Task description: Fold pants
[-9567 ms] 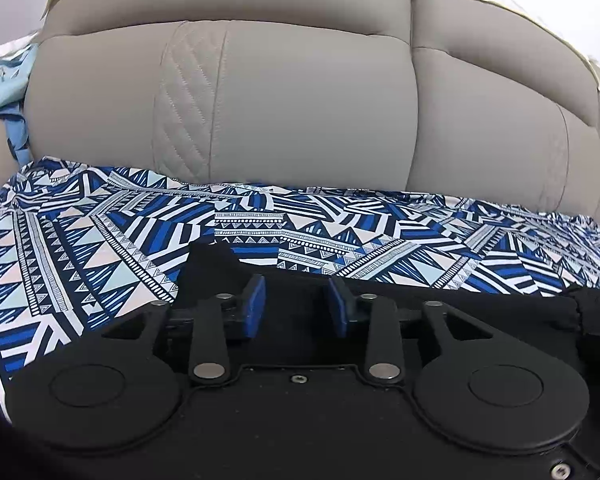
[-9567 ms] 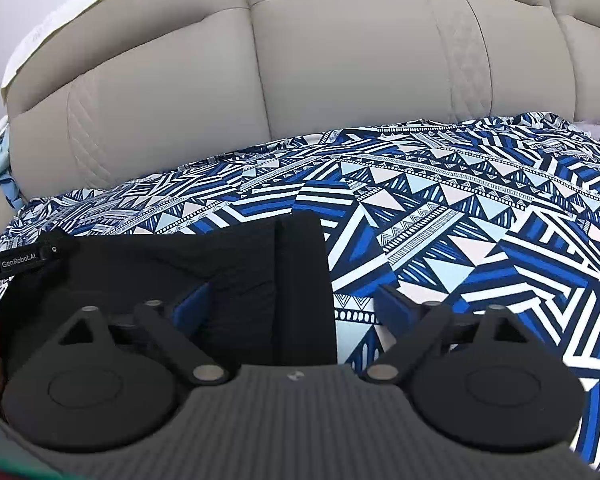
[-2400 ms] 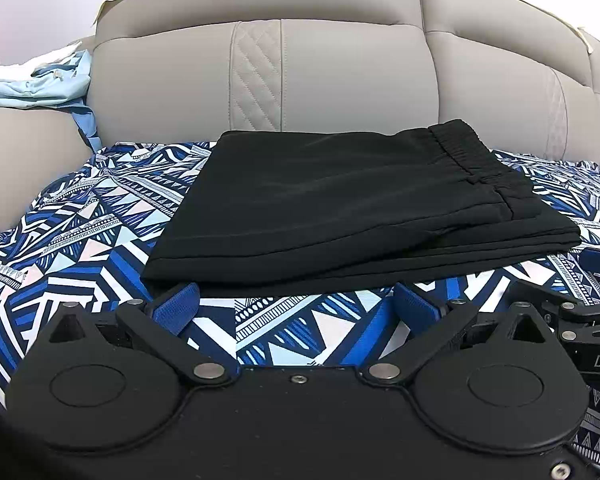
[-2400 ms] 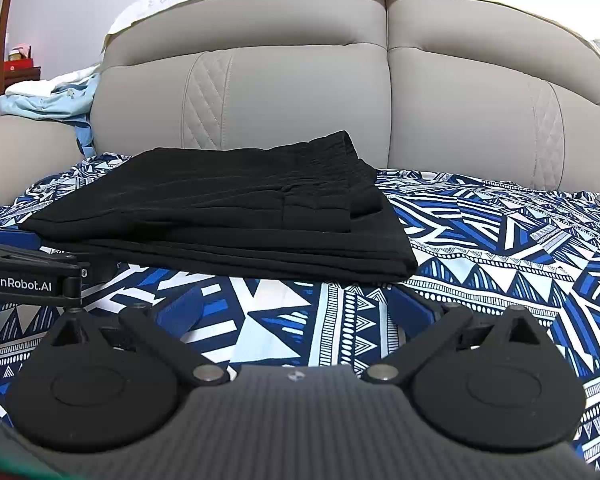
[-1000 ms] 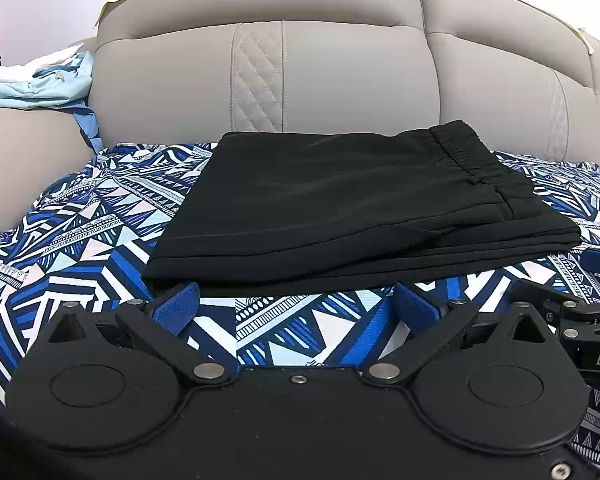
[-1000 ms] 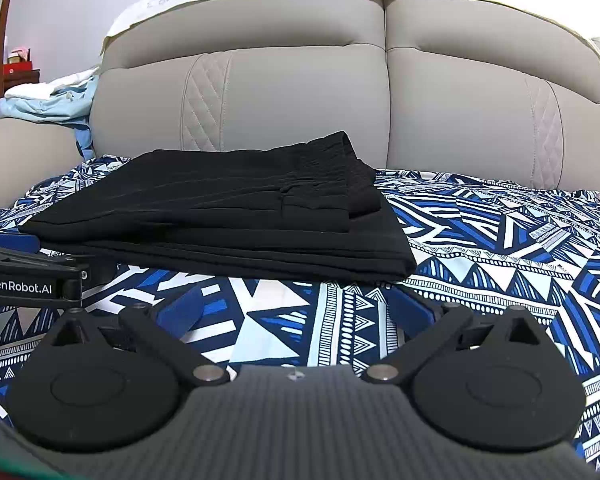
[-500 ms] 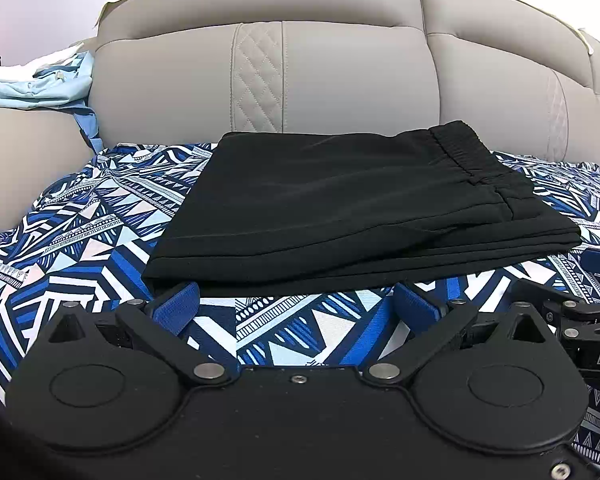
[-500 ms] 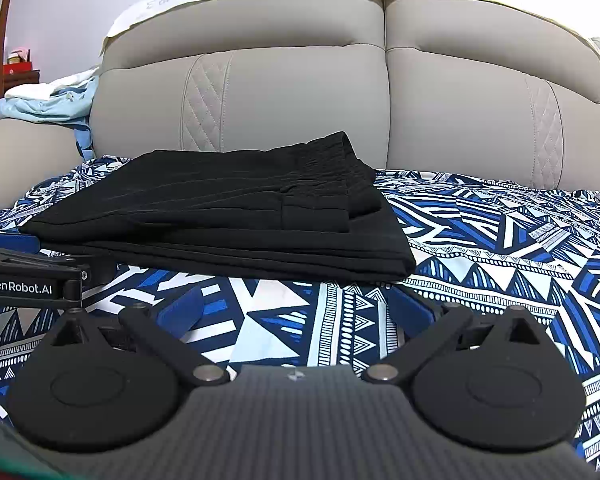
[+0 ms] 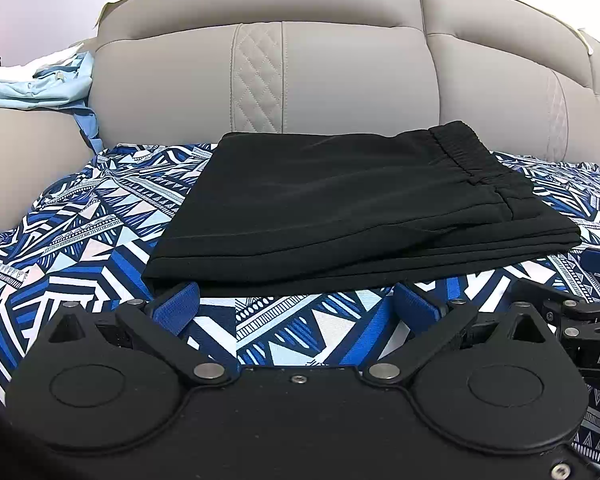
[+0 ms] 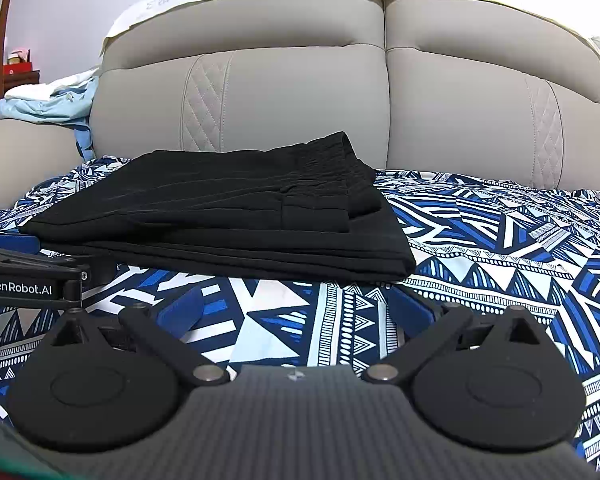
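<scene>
Black pants (image 9: 352,208) lie folded in a flat stack on the blue patterned sheet (image 9: 84,240), elastic waistband to the right. They also show in the right wrist view (image 10: 228,216). My left gripper (image 9: 296,308) is open and empty, just in front of the stack's near edge. My right gripper (image 10: 296,308) is open and empty, in front of the stack's right corner. The left gripper's body (image 10: 28,276) shows at the left of the right wrist view, and the right gripper's body (image 9: 592,320) at the right of the left wrist view.
A padded beige headboard (image 9: 340,80) rises right behind the pants. Light blue clothes (image 9: 40,84) lie on the beige side cushion at the left. A wooden shelf with small items (image 10: 4,72) stands at the far left.
Nine seconds ago both grippers were at the black cloth, the left one nearly shut. Since then they have pulled back, open. Over the last second nothing has moved.
</scene>
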